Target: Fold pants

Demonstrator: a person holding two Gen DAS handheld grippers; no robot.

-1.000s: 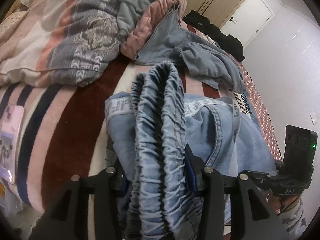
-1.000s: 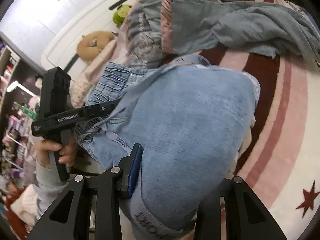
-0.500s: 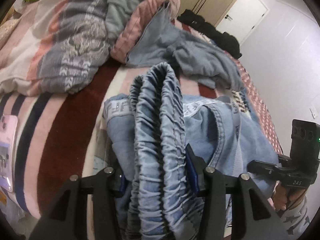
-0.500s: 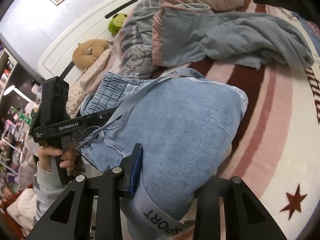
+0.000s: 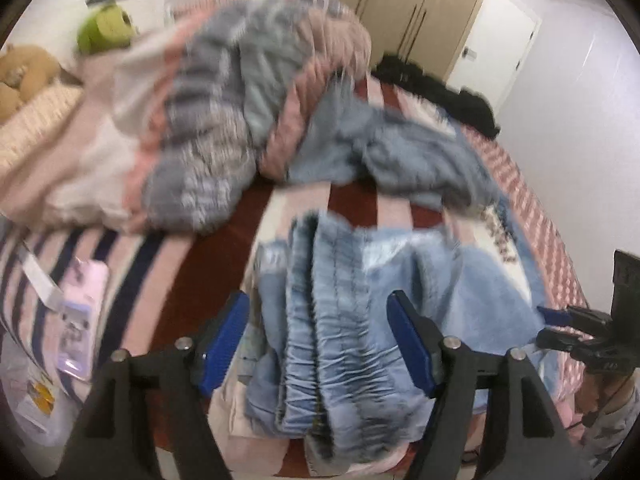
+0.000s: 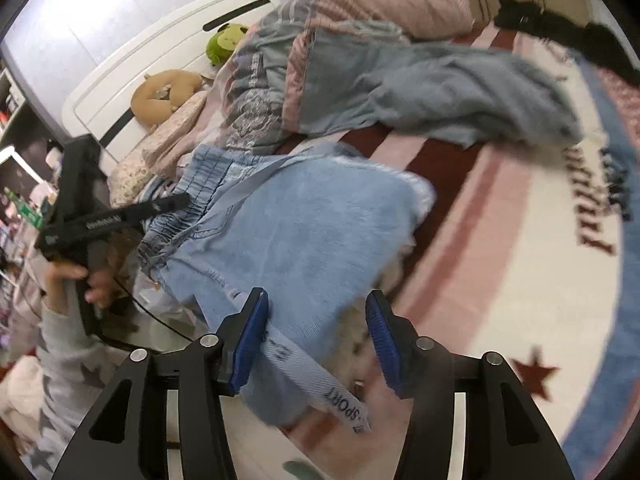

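Observation:
The light blue denim pants lie folded in a bundle on the striped blanket, gathered elastic waistband toward the left wrist view. My left gripper is open, its blue pads either side of the waistband without clamping it. In the right wrist view the pants lie flat, with a grey "SPORT" strap trailing toward the camera. My right gripper is open over the near edge of the fabric. The left gripper shows there at the waistband.
A crumpled patterned quilt and a grey-blue garment lie behind the pants. A phone lies on the blanket at left. Black clothes lie at the far end. Plush toys sit by the headboard.
Both grippers have opened and let go of the pants, which now rest on the bed. Both have pulled back slightly.

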